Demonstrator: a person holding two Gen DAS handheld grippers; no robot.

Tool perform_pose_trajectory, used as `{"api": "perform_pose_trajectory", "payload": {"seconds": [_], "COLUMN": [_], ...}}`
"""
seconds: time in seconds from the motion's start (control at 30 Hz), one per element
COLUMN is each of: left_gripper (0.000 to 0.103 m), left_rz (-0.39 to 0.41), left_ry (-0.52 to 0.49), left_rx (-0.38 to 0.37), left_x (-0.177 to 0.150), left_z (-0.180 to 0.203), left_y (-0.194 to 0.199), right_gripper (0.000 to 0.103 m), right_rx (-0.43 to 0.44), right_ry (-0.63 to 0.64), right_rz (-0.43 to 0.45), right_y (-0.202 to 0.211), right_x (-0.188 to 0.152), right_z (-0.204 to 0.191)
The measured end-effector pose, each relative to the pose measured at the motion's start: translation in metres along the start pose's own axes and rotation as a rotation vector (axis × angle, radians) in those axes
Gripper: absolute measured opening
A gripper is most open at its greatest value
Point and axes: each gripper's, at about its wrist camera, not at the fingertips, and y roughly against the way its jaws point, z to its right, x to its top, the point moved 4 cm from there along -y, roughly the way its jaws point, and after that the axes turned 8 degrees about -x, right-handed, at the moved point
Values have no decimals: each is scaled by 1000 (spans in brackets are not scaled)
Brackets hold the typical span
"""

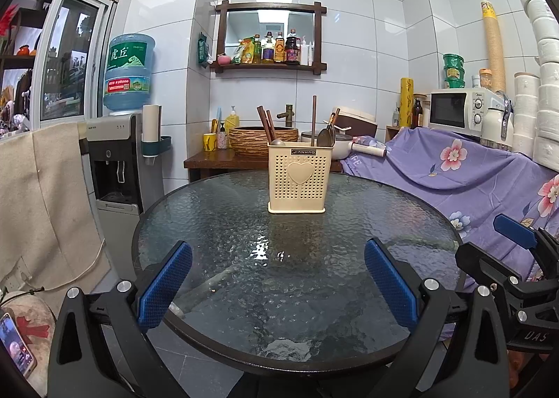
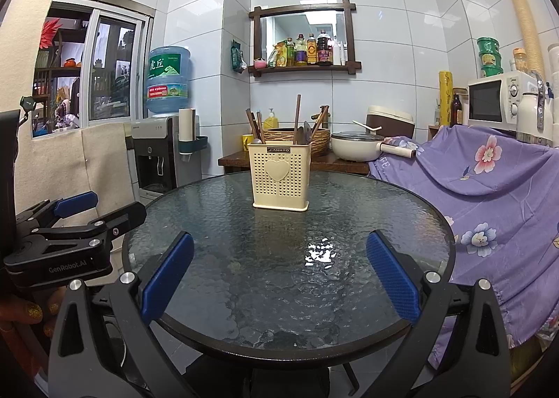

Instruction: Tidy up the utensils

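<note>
A cream perforated utensil holder (image 1: 299,178) (image 2: 280,176) with a heart on its front stands upright at the far side of the round glass table (image 1: 244,258) (image 2: 244,258). Brown chopsticks (image 1: 314,118) (image 2: 297,115) and metal spoons (image 1: 325,136) (image 2: 306,134) stick up out of it. My left gripper (image 1: 277,288) hovers open over the near table edge, nothing between its blue pads. My right gripper (image 2: 279,284) is likewise open and holds nothing, well short of the holder. Each gripper shows at the side of the other's view.
A purple floral cloth (image 1: 471,174) (image 2: 489,188) covers furniture to the right, under a microwave (image 1: 461,111). A water dispenser (image 1: 118,153) stands at left. Behind the table a wooden counter holds a woven basin (image 1: 263,141) and a white pot (image 2: 356,150). A hand (image 2: 24,314) grips the left tool.
</note>
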Motion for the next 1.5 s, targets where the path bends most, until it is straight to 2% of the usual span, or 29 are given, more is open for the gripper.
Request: {"api": "perform_pose_trajectory", "payload": {"seconds": [1.5], "left_gripper": [97], "left_rz": [-10], "left_ry": [6], "left_rx": [-10], "left_x": [1], "left_z": [-2], "left_y": [0], "right_gripper": [97], "right_rx": [1], "right_ry": [-2], "right_rz": [-10], "right_y": [0], "right_x": [-2], "right_z": [-2]}}
